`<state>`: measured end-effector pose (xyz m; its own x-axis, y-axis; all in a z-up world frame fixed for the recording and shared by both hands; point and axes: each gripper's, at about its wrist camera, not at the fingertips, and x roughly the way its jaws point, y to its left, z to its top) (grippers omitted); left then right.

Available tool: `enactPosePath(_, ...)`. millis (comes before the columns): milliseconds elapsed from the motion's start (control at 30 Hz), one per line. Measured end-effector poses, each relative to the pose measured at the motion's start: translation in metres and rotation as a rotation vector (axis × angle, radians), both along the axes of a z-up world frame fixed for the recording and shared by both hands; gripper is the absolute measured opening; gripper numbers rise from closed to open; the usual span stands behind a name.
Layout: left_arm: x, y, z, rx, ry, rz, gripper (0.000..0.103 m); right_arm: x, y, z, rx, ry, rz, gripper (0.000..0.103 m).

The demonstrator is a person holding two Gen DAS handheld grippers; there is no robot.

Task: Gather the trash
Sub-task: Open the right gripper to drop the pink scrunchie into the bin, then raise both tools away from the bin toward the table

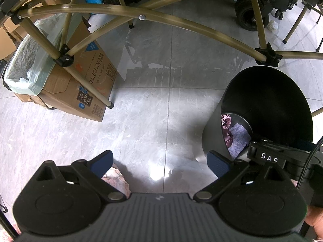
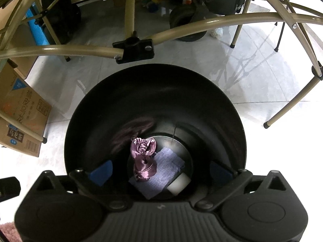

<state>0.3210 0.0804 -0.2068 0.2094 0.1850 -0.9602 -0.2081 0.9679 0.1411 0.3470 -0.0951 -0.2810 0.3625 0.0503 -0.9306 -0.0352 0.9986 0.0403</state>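
Above the black bin (image 2: 155, 109), the right gripper (image 2: 160, 171) hangs with its fingers (image 2: 102, 172) spread wide and empty. Down at the bin's bottom lie a purple scrunchie (image 2: 142, 159) and a grey cloth (image 2: 161, 171). Beside it, the left gripper (image 1: 160, 161) is open over the tiled floor (image 1: 141, 121).

Bin on the floor, trash inside it

The bin (image 2: 155, 104) stands on the floor (image 1: 141, 121) right of the cardboard box (image 1: 80, 84); in it a scrunchie (image 2: 143, 159) lies on a cloth (image 2: 161, 173), a small cylinder (image 2: 178, 183) just beside; the right gripper (image 2: 160, 171) hangs above its mouth.
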Motion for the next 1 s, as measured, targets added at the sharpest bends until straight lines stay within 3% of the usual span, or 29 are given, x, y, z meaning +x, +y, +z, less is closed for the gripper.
enactPosePath(567,0.001,-0.001,0.008,-0.003,-0.021,0.001,0.101,-0.002,0.001,0.011,-0.007,-0.029,0.012,0.103)
enactPosePath(1000,-0.012,-0.002,0.036,-0.017,-0.137,-0.011,0.101,-0.018,-0.016,0.046,0.018,-0.111,0.018,0.103)
